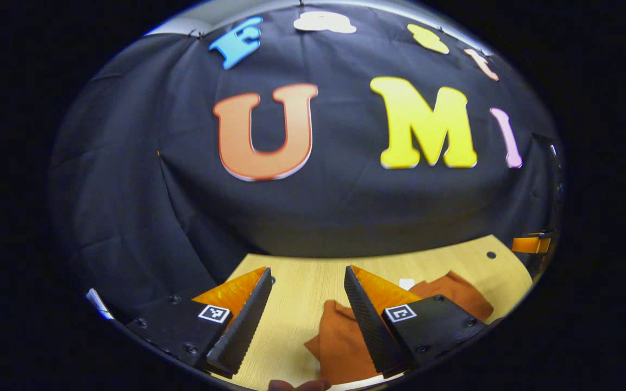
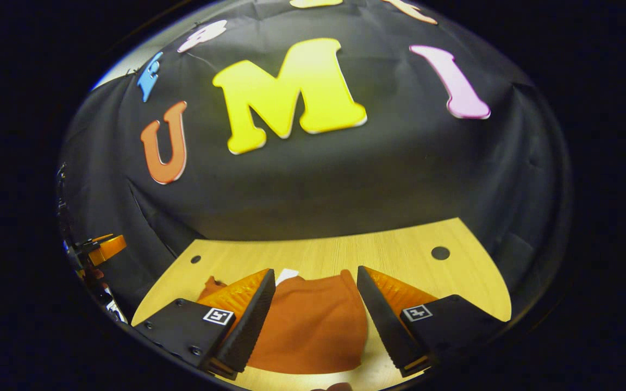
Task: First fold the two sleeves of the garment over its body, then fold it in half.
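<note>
both the left gripper (image 1: pixel 307 320) and right gripper (image 2: pixel 315 320) hover spread above an orange garment (image 2: pixel 313 326) lying on the wooden table (image 2: pixel 400 255), apparently already folded compact; little or nothing seems left.

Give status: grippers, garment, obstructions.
Left gripper open, right gripper open, both above table. Garment lies bunched, ungrasped. Nothing in the way.

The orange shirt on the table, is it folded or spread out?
Cannot tell: the orange shirt lies flat on the wooden table, its sleeves hidden behind the claws.
</note>
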